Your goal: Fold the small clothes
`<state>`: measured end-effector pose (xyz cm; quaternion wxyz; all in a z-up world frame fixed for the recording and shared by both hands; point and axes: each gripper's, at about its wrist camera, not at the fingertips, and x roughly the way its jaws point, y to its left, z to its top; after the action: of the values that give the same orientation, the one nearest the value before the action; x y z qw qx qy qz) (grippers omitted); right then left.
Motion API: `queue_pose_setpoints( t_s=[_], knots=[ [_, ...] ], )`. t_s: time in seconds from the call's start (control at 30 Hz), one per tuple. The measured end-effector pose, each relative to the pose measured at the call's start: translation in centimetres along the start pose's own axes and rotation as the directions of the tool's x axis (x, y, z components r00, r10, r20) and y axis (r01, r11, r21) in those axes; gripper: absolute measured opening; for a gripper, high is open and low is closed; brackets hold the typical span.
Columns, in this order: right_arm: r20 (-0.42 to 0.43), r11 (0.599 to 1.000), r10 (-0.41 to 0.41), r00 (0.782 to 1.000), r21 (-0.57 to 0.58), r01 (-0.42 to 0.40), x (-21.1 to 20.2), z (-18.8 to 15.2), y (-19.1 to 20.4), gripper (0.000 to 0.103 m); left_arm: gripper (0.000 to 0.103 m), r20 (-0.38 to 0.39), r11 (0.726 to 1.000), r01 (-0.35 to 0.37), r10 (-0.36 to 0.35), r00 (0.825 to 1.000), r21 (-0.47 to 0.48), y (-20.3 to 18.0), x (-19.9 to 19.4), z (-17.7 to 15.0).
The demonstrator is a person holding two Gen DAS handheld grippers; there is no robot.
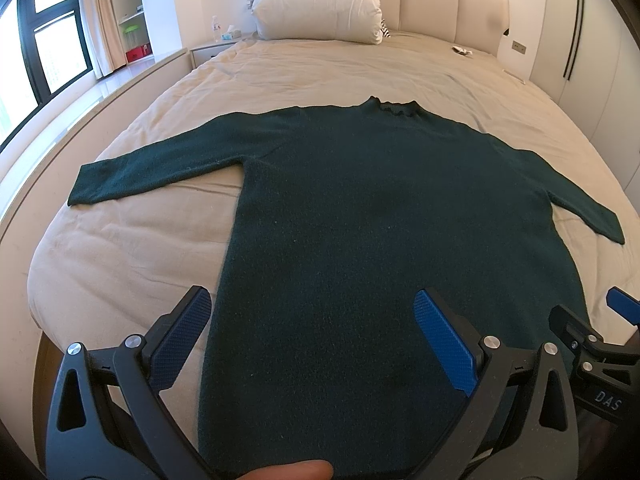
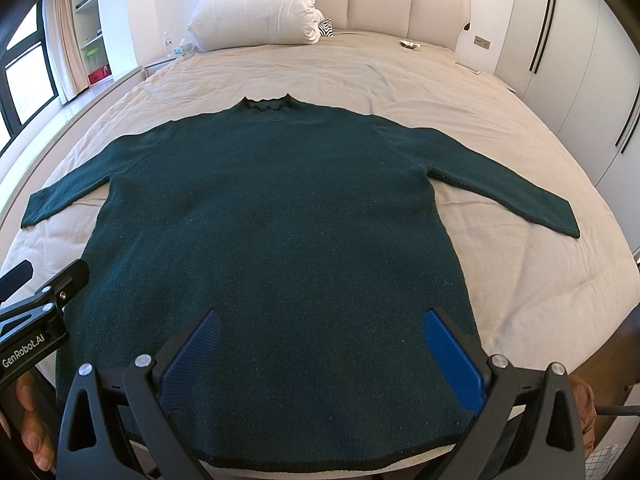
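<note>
A dark green knit sweater (image 1: pixel 360 200) lies flat on the beige bed (image 1: pixel 140 240), collar away from me, both sleeves spread out to the sides. It also shows in the right wrist view (image 2: pixel 280 208). My left gripper (image 1: pixel 312 308) is open and empty, hovering over the sweater's lower left part near the hem. My right gripper (image 2: pixel 320 328) is open and empty over the lower right part of the hem. The right gripper shows at the right edge of the left wrist view (image 1: pixel 592 336); the left gripper shows at the left edge of the right wrist view (image 2: pixel 44 292).
A white pillow (image 1: pixel 320 0) leans on the padded headboard (image 1: pixel 460 4). A nightstand with a bottle and tissue box (image 1: pixel 224 32) stands at the far left. White wardrobe doors (image 2: pixel 580 60) run along the right; a window (image 1: pixel 48 48) is on the left.
</note>
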<state>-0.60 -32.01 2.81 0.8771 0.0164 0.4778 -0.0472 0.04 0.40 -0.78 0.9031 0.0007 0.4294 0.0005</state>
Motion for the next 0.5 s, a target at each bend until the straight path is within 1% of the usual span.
queue_pose_setpoints(
  t_s=[0.5],
  knots=[
    [-0.002,1.000,0.001,1.000,0.000,-0.001,-0.04,-0.08,0.01,0.103,0.103,-0.012,1.000,0.003,-0.003,1.000,0.003,0.11,0.42,0.00]
  ],
)
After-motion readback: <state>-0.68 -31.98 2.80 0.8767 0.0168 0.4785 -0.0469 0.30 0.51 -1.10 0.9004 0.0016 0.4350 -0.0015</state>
